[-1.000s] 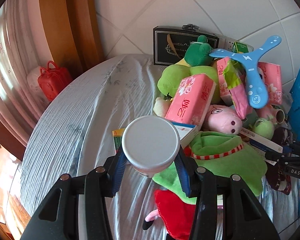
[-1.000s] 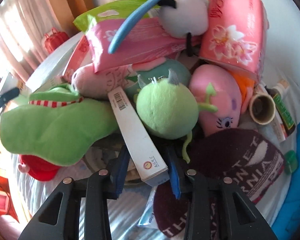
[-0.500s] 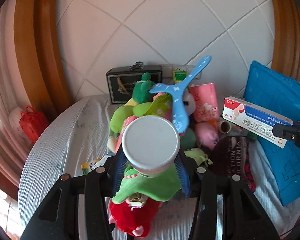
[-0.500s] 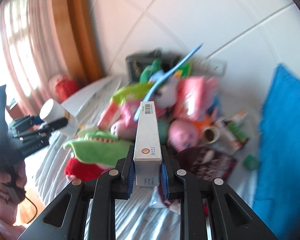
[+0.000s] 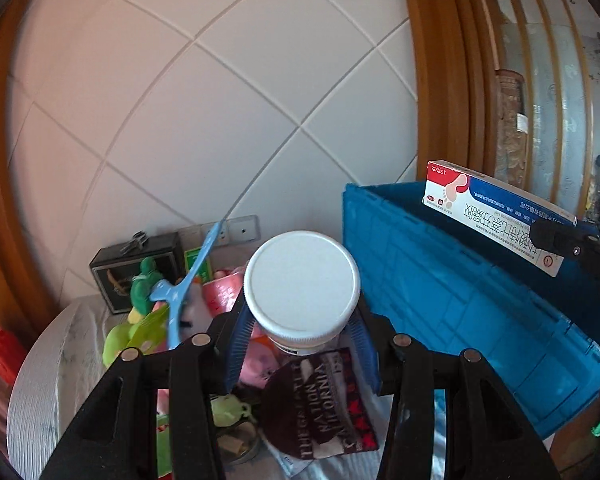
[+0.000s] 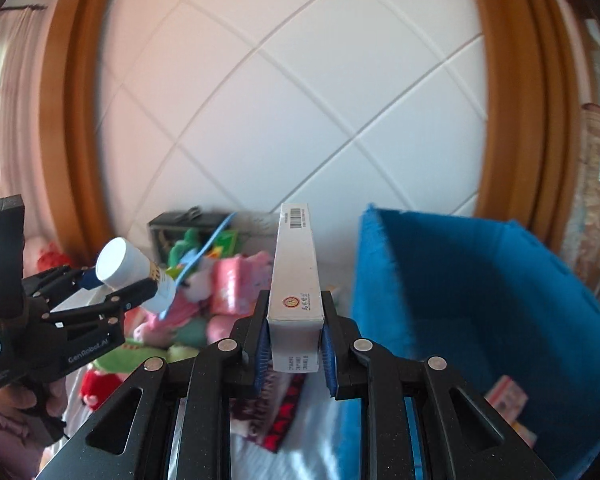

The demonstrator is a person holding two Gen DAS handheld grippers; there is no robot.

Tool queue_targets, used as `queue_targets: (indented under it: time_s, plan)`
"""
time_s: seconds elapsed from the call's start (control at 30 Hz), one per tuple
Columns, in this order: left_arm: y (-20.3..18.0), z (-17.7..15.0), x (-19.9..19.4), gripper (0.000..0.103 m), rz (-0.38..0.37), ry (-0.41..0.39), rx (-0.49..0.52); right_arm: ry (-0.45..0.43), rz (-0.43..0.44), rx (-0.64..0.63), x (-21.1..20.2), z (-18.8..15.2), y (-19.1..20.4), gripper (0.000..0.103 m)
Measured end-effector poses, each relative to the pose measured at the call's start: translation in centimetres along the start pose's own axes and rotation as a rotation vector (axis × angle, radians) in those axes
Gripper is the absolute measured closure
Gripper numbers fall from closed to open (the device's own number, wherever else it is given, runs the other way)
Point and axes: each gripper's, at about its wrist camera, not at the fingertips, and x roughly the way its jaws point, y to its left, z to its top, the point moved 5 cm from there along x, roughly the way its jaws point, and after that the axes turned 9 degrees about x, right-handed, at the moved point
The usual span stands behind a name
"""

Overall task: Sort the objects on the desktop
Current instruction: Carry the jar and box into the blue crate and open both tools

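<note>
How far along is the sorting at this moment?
Early. Done: a few small packs already lie in the blue crate. In hand: the left gripper clamps a white-lidded jar; the right gripper clamps a long carton. Left: the toy pile remains on the table.

left wrist: faces tiled wall (image 5: 204, 128) | right wrist: same (both share blue bin (image 6: 480, 292))

we see a pile of toys (image 5: 188, 320) on the bed (image 5: 48, 380), against the wall (image 5: 220, 100). a big bin (image 5: 452, 304) stands right of the pile. a cap (image 5: 316, 404) lies in front of the pile, beside the bin.
</note>
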Motion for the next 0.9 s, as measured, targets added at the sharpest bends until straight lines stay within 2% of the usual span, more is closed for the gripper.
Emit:
queue_targets:
  time_s: [0.17, 0.3, 0.4, 0.53, 0.7, 0.9]
  plan:
    - [-6.1, 4.2, 0.7, 0.057, -0.074, -0.063, 0.042, -0.059, -0.122, 0.046, -2.8, 1.1, -6.2, 0.081]
    - [-11.2, 7.1, 1.5, 0.057, -0.118, -0.103, 0.072, -0.07, -0.213, 0.07, -4.0, 1.1, -11.2, 0.081]
    - [-15.0, 8.7, 1.8, 0.057, -0.148, -0.099, 0.098, -0.055, -0.266, 0.098, -4.4, 0.8, -15.4, 0.081]
    - [-19.9, 10.0, 2.9, 0.057, -0.215, -0.039, 0.139, -0.03, -0.323, 0.114, -4.4, 0.0, -19.2, 0.081]
    - [-24.9, 9.7, 4.1, 0.057, -0.36, 0.105, 0.183, 0.035, -0.404, 0.122, -4.7, -1.1, -24.5, 0.081]
    - [-28.7, 8.6, 5.6, 0.057, -0.366, 0.207, 0.248, 0.109, -0.419, 0.139, -3.3, -2.6, -27.5, 0.081]
